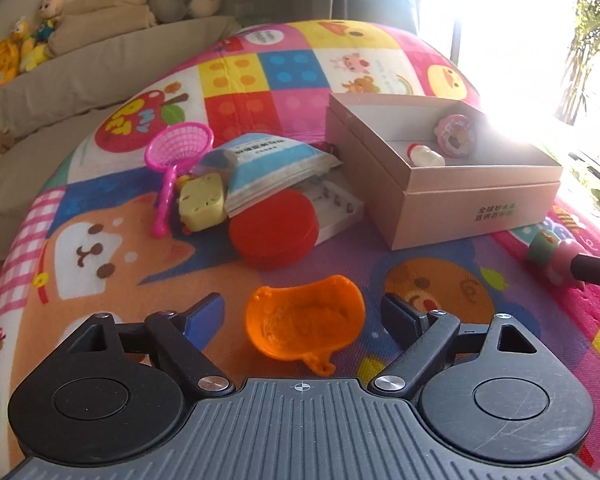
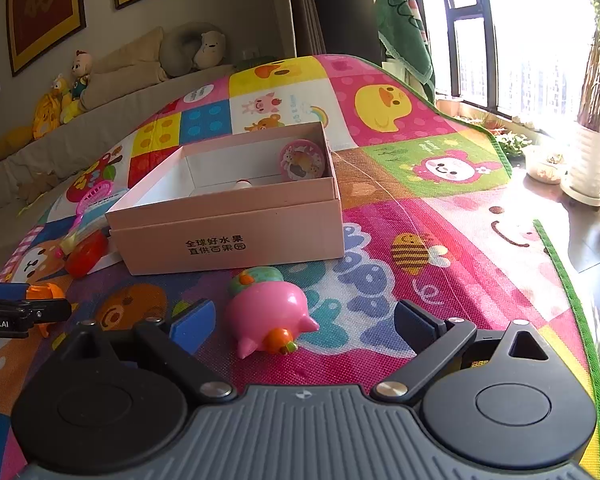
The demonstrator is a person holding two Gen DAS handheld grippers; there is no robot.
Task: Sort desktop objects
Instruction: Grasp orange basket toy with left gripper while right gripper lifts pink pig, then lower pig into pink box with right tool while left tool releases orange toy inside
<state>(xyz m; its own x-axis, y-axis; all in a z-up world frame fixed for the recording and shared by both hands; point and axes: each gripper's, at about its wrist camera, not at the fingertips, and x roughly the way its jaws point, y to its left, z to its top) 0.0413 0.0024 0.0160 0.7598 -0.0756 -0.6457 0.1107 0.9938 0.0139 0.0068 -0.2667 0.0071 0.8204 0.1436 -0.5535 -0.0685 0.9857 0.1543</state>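
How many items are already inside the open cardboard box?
2. A round pink toy leans in the far corner of the box, and a small white bottle lies just in front of it. The near wall may hide more.

A bright cartoon-print play mat (image 1: 260, 76) carries everything. On it: a pink open box (image 1: 452, 208) at two o'clock, a red round lid (image 1: 274, 229) at centre, an orange scoop (image 1: 304, 326) at six, a pink toy net (image 1: 180, 156) and yellow cheese block (image 1: 202, 202) at ten, and a pink pig toy (image 2: 270, 314).
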